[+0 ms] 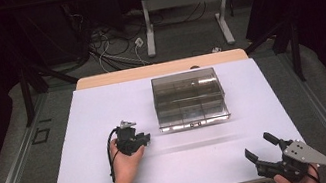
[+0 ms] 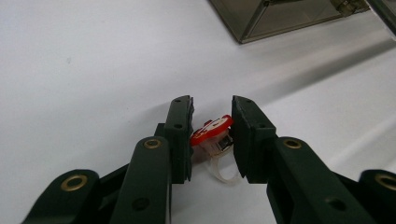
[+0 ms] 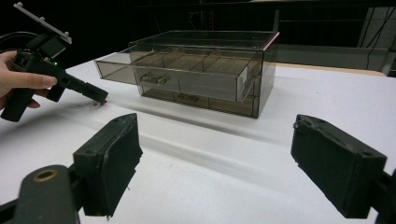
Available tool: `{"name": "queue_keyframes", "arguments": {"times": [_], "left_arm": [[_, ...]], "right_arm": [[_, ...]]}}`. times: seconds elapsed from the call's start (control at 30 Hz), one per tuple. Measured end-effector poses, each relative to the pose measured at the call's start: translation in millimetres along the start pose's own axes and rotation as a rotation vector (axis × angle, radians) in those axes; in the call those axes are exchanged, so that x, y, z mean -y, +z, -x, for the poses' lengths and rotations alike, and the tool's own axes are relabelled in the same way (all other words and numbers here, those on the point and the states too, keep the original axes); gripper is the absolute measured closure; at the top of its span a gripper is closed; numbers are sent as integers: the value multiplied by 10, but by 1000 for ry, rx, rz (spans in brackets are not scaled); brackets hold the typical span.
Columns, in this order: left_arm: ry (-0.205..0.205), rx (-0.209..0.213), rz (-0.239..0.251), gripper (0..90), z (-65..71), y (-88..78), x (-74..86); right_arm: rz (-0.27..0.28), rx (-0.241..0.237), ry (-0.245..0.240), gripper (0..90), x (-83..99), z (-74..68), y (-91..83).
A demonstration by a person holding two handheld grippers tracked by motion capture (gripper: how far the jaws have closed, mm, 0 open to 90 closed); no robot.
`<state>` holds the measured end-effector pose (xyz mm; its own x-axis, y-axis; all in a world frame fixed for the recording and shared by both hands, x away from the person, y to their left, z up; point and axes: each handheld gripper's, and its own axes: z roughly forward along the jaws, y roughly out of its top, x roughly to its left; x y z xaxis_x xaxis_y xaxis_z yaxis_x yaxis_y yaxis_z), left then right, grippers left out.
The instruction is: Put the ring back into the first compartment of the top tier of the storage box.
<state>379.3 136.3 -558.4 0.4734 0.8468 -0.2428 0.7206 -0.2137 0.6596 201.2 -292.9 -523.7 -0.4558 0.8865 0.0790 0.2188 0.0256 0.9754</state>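
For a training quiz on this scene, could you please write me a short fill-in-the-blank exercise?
1. The left gripper is shut on a small ring with a ____ top.
2. The right gripper hovers with its jaws ____.
3. The upper drawer of the smoky clear box stands partly ____.
4. The box rests on a ____ table.

Missing words: red; open; open; white

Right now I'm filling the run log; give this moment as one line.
left gripper: shut on red-topped ring | right gripper: open, holding nothing | drawer box: top drawer pulled out
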Motion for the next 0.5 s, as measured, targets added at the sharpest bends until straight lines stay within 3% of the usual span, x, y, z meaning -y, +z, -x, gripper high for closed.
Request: {"name": "queue_keyframes", "arguments": {"times": [0.5], "left_arm": [[-7,6,3,696,-10,-15,-23]], "right_arm": [[-1,-2,-1,150,-1,4,-2]]}}
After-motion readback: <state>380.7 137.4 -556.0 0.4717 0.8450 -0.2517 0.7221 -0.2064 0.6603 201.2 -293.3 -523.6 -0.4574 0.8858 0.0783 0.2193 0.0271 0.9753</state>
